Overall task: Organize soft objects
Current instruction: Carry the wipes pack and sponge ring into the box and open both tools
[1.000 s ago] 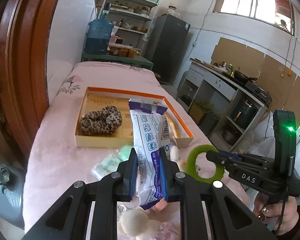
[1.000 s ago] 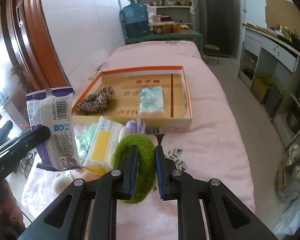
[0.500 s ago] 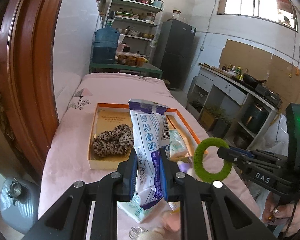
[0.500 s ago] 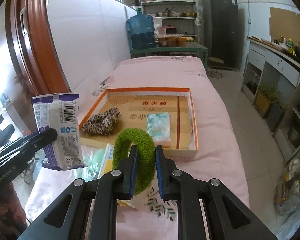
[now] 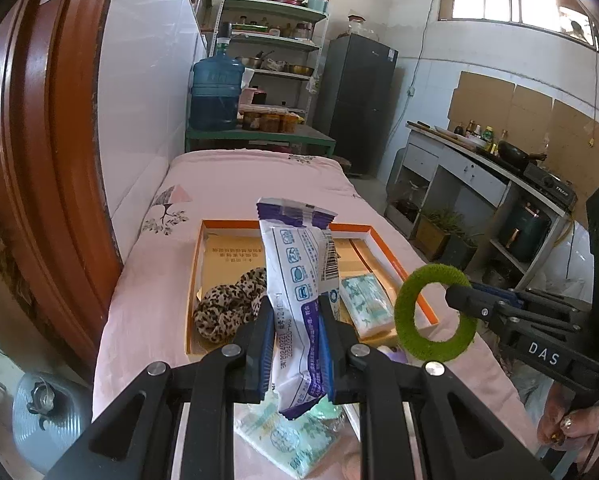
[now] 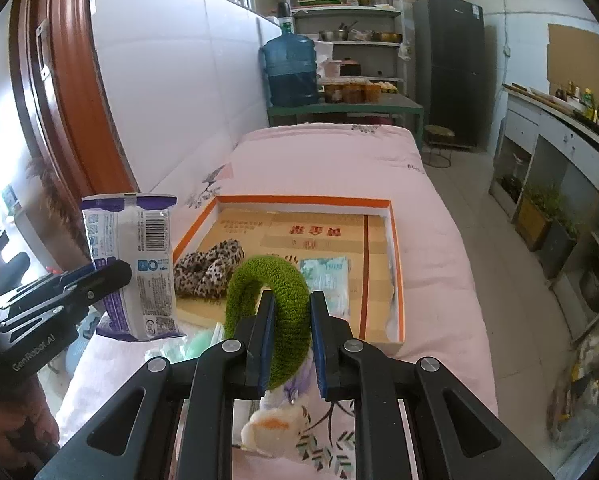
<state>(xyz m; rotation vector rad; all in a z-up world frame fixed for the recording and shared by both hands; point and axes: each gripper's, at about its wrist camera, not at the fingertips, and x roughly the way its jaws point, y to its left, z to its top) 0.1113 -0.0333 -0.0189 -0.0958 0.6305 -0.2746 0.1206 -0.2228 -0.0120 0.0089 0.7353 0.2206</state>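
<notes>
Standing upright, crinkled white-and-purple plastic packet (image 5: 299, 300) is clamped in left gripper (image 5: 295, 344). Right gripper (image 6: 289, 340) is clenched on fuzzy green fabric ring (image 6: 267, 300). Both hang over pink bedding, orange-rimmed cardboard tray (image 6: 395, 240) at twelve o'clock

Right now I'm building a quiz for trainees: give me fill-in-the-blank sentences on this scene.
1. The left gripper is shut on a white and ____ packet.
2. The right gripper clamps a fuzzy ____ ring.
3. The leopard scrunchie lies inside the orange-rimmed ____.

Missing words: purple; green; box
</notes>
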